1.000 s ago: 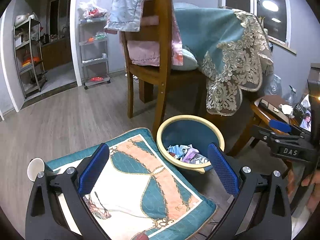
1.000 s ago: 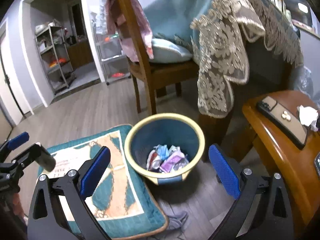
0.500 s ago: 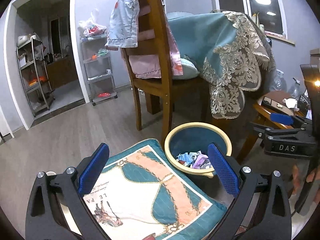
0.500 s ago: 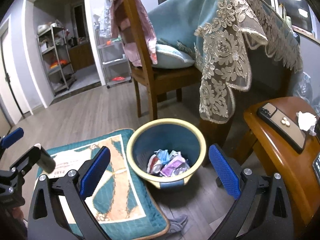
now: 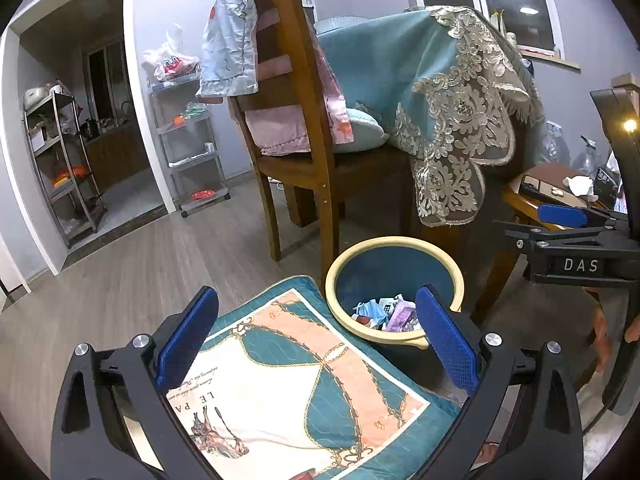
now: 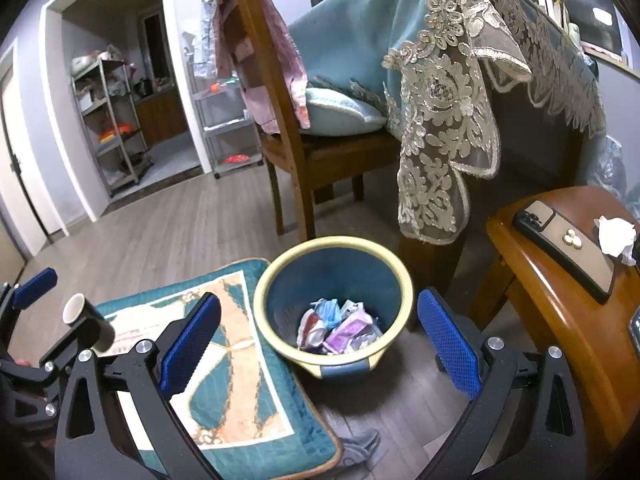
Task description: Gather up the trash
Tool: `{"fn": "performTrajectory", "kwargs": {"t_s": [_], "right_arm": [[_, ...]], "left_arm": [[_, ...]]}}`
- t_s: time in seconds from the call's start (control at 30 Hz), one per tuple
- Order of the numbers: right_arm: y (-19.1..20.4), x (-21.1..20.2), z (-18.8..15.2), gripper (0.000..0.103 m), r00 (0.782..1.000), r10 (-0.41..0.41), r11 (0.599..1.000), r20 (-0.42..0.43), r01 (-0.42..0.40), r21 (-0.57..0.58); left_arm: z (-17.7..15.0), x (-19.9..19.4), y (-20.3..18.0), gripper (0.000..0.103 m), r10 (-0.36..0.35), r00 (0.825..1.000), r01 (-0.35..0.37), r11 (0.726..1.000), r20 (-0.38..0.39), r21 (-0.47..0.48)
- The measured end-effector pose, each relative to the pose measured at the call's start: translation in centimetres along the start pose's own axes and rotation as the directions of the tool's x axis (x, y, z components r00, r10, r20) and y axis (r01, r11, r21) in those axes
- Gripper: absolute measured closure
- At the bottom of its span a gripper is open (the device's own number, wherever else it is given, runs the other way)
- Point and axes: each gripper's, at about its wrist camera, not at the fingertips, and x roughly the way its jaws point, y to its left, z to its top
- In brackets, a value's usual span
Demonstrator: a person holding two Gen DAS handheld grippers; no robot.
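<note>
A blue bin with a cream rim [image 5: 394, 242] [image 6: 334, 240] stands on the wood floor beside a cushion. Crumpled wrappers and paper [image 5: 384, 314] [image 6: 340, 328] lie in its bottom. My left gripper [image 5: 318, 340] hangs open above the cushion, with the bin just inside its right finger and nothing between its pads. Over the bin my right gripper [image 6: 320, 338] is also open and holds nothing. It appears side-on at the right edge of the left wrist view [image 5: 536, 226]. A crumpled white tissue [image 6: 616, 236] [image 5: 578, 184] lies on the wooden side table.
A teal patterned cushion [image 5: 300, 380] [image 6: 224, 360] lies left of the bin. A wooden chair [image 5: 304, 152] and a lace-draped table [image 6: 444, 120] stand behind it. A phone [image 6: 564, 248] rests on the side table [image 6: 560, 320]. A dark cylinder with a pale end [image 6: 80, 320] shows at far left.
Both grippers have drawn up and back from the bin, which now looks smaller, with more of the room in view. Both stay open and hold nothing.
</note>
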Motion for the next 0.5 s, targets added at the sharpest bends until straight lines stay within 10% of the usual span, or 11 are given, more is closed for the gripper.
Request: {"fn": "performTrajectory", "kwargs": {"t_s": [0.5], "right_arm": [[0.34,0.15,-0.04,0.005,1.0,0.002,1.0,-0.002,-0.002,-0.012]], "left_arm": [[-0.12,0.16,0.1,0.006,-0.004,1.0,0.004,1.0,-0.009,-0.003]]}}
